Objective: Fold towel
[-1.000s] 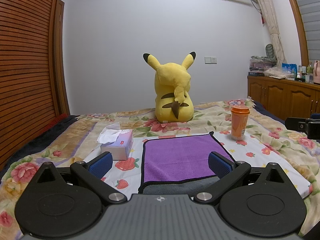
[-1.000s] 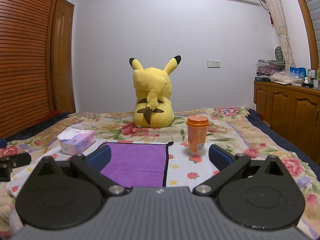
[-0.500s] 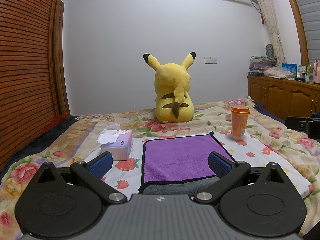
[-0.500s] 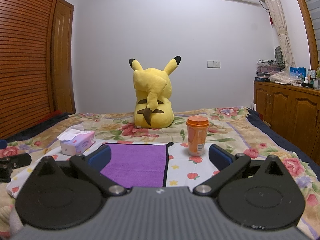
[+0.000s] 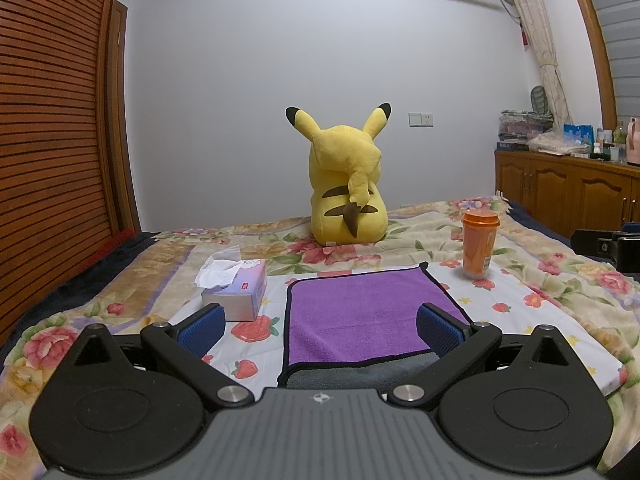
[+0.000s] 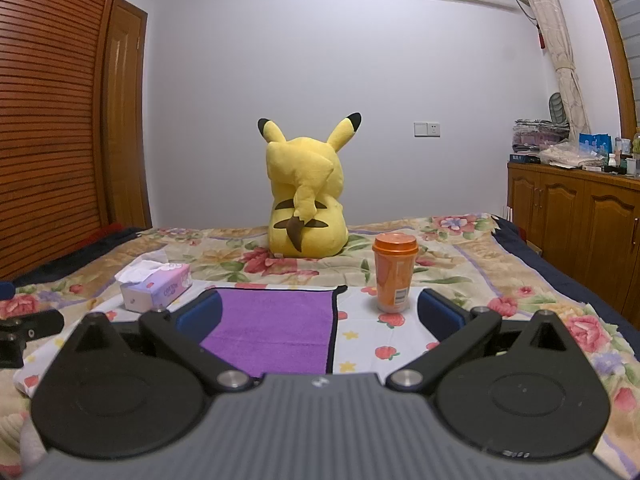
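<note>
Both grippers are hovering spread wide and holding nothing, low over the near side of the bed. Left gripper (image 5: 320, 326) is facing the purple towel (image 5: 360, 312) almost squarely, its blue fingertips (image 5: 202, 326) straddling the towel's near left part, which looks like a sensible line-up for reaching the near hem. Right gripper (image 6: 318, 318) is sitting further right, its left fingertip over the purple cloth and its right one over the strawberry-print sheet (image 6: 372, 344), probably so that it is lining up with the towel's near right corner. That towel is lying flat in the middle of the bed on the printed sheet, with a grey layer (image 5: 360, 374) showing at its near edge in the left view; whether this is the underside turned over or a second cloth is not clear. A tissue box (image 5: 236, 286) is resting just left of the towel and an orange lidded cup (image 6: 394, 274) is standing upright just beyond its far right corner, so a fold carried far and right is risking a knock on the cup. Behind them a yellow plush toy (image 6: 306, 200) is sitting with its back to the cameras, well clear of the work. No fold appears begun by either tool.
</note>
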A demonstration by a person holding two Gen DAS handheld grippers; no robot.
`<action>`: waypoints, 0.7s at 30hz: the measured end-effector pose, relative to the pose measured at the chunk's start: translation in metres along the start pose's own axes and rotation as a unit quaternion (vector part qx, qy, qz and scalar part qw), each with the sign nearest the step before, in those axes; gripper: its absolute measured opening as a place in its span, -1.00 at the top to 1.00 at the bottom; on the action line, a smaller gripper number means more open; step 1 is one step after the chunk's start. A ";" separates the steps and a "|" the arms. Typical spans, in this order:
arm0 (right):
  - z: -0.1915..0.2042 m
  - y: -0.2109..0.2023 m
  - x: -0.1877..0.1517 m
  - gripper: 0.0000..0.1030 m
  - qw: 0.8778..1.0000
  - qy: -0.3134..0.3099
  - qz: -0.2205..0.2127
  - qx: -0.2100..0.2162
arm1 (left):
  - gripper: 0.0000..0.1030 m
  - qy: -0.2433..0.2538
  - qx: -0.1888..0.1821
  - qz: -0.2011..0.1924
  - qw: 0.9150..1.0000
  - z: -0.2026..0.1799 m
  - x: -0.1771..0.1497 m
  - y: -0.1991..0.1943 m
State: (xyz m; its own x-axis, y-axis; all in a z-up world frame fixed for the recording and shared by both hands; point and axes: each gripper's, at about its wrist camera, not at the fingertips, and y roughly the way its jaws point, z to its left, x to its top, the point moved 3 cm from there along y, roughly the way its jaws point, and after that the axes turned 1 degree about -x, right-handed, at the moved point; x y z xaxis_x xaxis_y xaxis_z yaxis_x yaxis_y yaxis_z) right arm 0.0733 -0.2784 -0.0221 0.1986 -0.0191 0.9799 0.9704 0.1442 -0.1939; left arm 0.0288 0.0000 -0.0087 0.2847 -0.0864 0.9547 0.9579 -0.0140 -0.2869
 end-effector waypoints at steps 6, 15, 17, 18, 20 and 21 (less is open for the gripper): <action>-0.001 0.000 -0.001 -1.00 1.000 0.000 0.000 0.000 | -1.00 0.001 0.000 0.000 1.000 0.000 0.000 0.000; 0.000 0.005 -0.003 -1.00 1.000 -0.008 0.019 0.006 | -1.00 0.008 -0.006 0.031 0.999 0.001 -0.005 0.011; 0.006 0.009 -0.004 -1.00 1.000 -0.010 0.024 0.007 | -1.00 0.011 -0.007 0.039 0.999 -0.002 -0.010 0.014; 0.007 0.011 -0.004 -1.00 0.999 -0.011 0.029 0.008 | -1.00 0.011 -0.008 0.043 0.999 -0.002 -0.011 0.015; 0.009 0.013 -0.005 -1.00 0.999 -0.014 0.034 0.009 | -1.00 0.013 -0.009 0.049 0.999 -0.003 -0.012 0.020; 0.009 0.013 -0.006 -1.00 0.999 -0.014 0.036 0.009 | -1.00 0.014 -0.009 0.052 0.999 -0.002 -0.013 0.021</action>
State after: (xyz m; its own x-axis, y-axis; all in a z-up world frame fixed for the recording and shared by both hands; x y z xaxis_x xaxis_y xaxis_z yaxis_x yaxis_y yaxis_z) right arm 0.0837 -0.2678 -0.0306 0.2641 0.0196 0.9643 0.9509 0.1621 -0.2637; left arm 0.0453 -0.0017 -0.0269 0.3808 -0.1153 0.9175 0.9224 -0.0218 -0.3856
